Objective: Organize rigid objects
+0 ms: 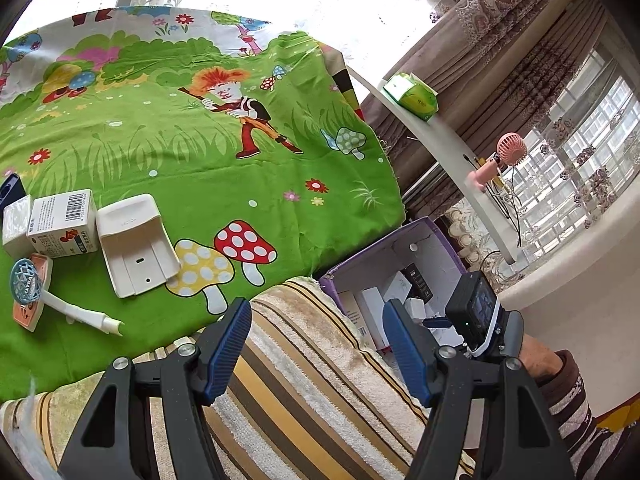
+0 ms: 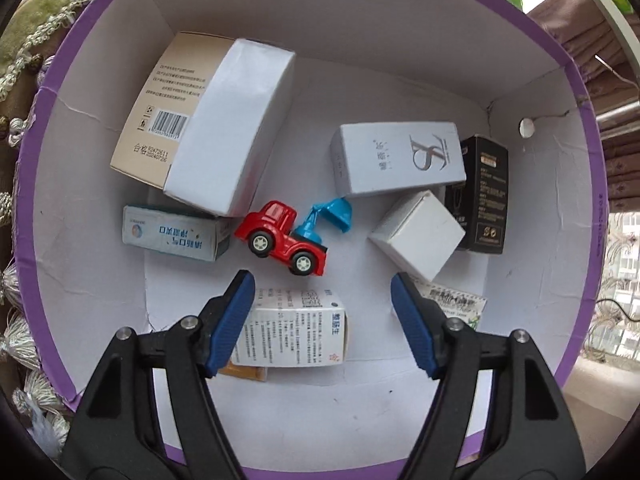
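Several cartons [image 2: 230,132] and one toy truck [image 2: 282,238] lie inside the purple box [image 2: 576,92]

bright lace-curtained window [image 1: 592,152], brown patterned drapes [image 1: 500,40], white shelf [image 1: 440,148], green cartoon cloth [image 1: 200,160]

Left gripper [image 1: 316,320] and right gripper [image 2: 322,294]: black triangular plastic arms with cut-out windows, silver round screws at the pivots, ribbed blue pads [image 2: 232,320]. Brown-and-white striped sleeve [image 1: 576,412] beside the left gripper.
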The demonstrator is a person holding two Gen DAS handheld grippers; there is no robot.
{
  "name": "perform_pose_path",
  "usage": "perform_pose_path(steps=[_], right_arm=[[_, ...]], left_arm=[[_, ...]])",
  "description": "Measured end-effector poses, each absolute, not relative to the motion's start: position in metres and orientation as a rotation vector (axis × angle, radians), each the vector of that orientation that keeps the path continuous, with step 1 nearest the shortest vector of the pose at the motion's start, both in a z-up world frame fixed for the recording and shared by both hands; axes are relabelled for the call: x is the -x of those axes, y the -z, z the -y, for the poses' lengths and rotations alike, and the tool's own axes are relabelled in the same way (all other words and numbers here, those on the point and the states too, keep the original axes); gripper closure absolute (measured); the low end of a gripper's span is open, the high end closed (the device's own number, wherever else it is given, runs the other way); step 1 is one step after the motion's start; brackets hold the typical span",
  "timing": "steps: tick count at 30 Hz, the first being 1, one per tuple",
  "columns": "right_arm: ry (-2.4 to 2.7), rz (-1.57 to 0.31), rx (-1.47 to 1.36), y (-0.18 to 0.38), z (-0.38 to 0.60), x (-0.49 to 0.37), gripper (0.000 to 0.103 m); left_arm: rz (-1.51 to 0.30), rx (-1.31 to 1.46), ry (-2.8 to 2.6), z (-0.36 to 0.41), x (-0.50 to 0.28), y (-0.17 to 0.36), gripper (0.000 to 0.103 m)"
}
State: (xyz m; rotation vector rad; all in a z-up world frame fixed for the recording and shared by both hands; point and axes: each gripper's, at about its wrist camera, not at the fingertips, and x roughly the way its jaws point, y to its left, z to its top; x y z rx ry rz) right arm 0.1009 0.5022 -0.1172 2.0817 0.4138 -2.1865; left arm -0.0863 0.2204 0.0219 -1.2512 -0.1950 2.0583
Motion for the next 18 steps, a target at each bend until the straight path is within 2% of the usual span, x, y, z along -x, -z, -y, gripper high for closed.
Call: perform_pose_path(steps=[2,5,7,8,12,18], right_arm=[[2.106,-0.521,-2.046,0.122,-0.494,-0.101,0.029],[2.001,-0.560,-2.023,0.132,-0.488,-0.094,0.031],[1.929,-0.601,-2.018,0.139,-0.483,-0.094,0.051],[1.892,-0.605,-2.031,0.144,-0.482,-0.095,0.066],[1.939,-0.572,-2.061,0.138,-0.495,-0.101,0.074],[2.320,-0.405,-2.021,0.086,-0.548,-0.103,0.075]], left_arm=[[0.193,1.248,-2.058,-0.221,0.086,-0.022,0.034],[0.201,1.250,-2.061,-0.219,0.086,-0.022,0.034],[0.209,1.256,-2.064,-0.218,0.087,-0.022,0.034],[0.215,1.260,-2.064,-0.217,0.088,-0.021,0.034],[0.249,1.283,-2.058,-0.213,0.092,-0.017,0.034],[0.290,1.308,-2.050,-0.210,0.094,-0.011,0.034]])
